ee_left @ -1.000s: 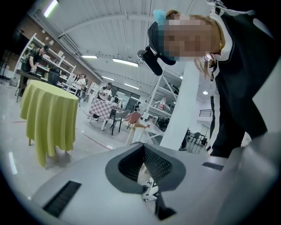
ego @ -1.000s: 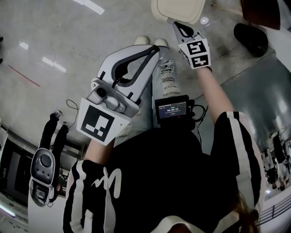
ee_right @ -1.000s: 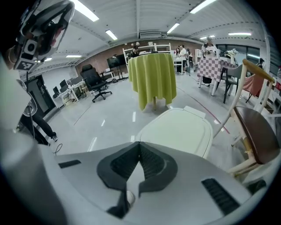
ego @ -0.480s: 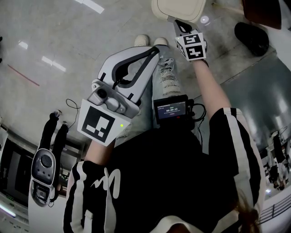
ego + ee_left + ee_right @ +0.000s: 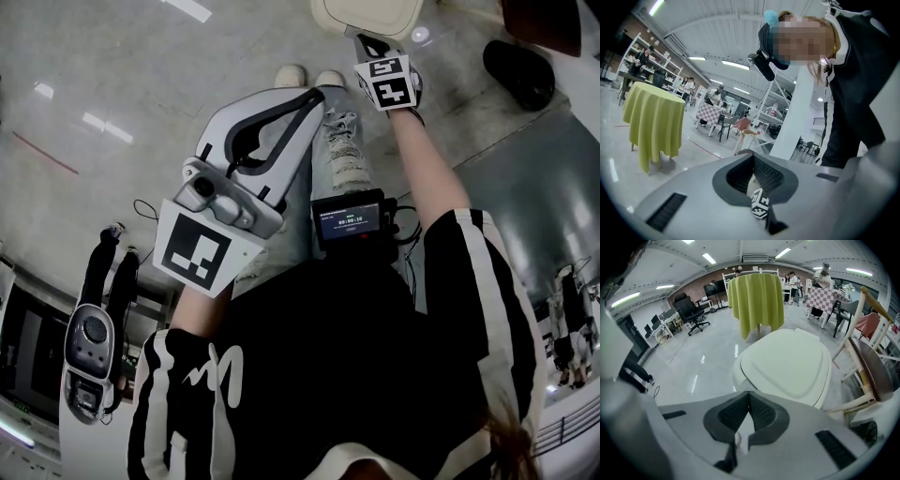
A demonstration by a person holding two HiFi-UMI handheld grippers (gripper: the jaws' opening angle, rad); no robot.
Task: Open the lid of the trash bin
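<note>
Since approx 1 s ago the right gripper (image 5: pixel 361 39) has pushed further fwd: its marker cube (image 5: pixel 384 82) sits higher in the head view & its tip is right by the near edge of the trash bin (image 5: pixel 366 14); contact can't be told. The left gripper (image 5: pixel 314 94) has crept up a little too, held over the person's legs (image 5: pixel 342 159), well short of the bin. The bin stands on the floor (image 5: pixel 131 84) straight ahead of the shoes (image 5: pixel 292 75), just beyond the right gripper. Its lid (image 5: pixel 785 362) is down, closed: smooth matte cream plastic, rounded-trapezoid shape w/ a shallow raised panel inset from the rim, flush on a cream body (image 5: pixel 736 376). The right gripper's jaws are closed, tips meeting, nothing between them; same w/ the left gripper, tips together & empty. Both have pale grey hard shells & dark pads (image 5: pixel 762 414) w/ a fine mesh texture. The floor is glossy grey & reflects the ceiling lights. Beyond the bin a yellow-green tablecloth (image 5: pixel 757 296) hangs in soft folds; to the right stands a wooden chair (image 5: pixel 867 366) w/ a dark round seat.
</note>
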